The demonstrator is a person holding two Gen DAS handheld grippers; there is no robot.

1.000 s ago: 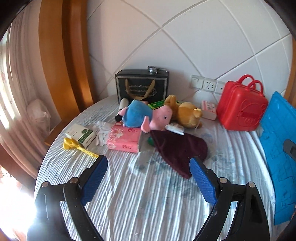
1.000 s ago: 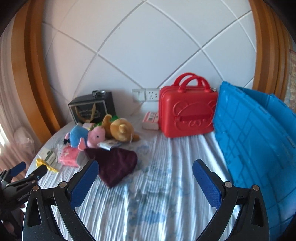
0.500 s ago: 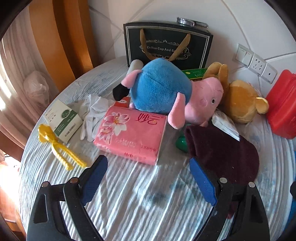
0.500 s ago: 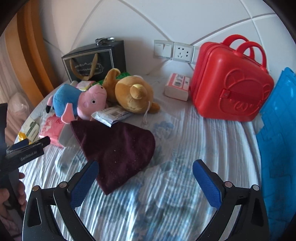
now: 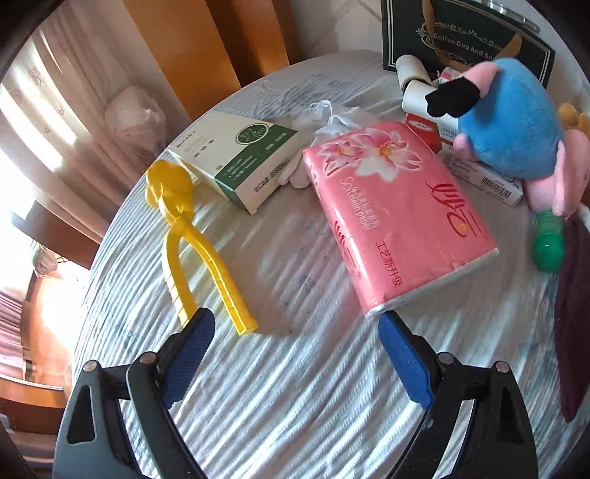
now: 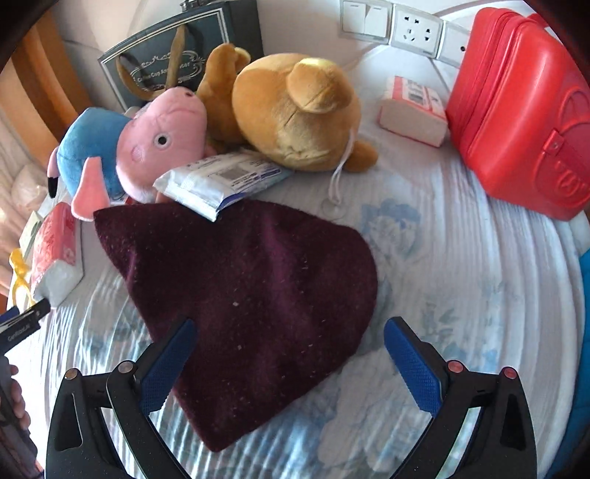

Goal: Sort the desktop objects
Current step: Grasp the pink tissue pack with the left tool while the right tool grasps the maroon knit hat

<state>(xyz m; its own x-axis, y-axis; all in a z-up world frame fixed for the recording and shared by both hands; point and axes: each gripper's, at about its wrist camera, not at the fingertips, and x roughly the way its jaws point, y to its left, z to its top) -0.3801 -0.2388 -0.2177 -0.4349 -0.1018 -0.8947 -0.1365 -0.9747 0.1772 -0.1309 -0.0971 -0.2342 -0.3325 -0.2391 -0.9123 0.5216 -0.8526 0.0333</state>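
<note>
The left gripper (image 5: 295, 353), fingers apart, hovers below the pink tissue pack (image 5: 398, 217) at frame centre; the right gripper (image 6: 287, 353), fingers apart, straddles the maroon cloth (image 6: 250, 294).

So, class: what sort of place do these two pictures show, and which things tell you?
Probably a room in a home: a round table under a striped cloth, curtains by a sunlit window, and wall sockets behind plush toys.

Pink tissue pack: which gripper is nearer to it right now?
Left. The left gripper is open just short of the pink tissue pack, one finger by its near corner. The right gripper hangs open over the maroon cloth, further off.
</note>
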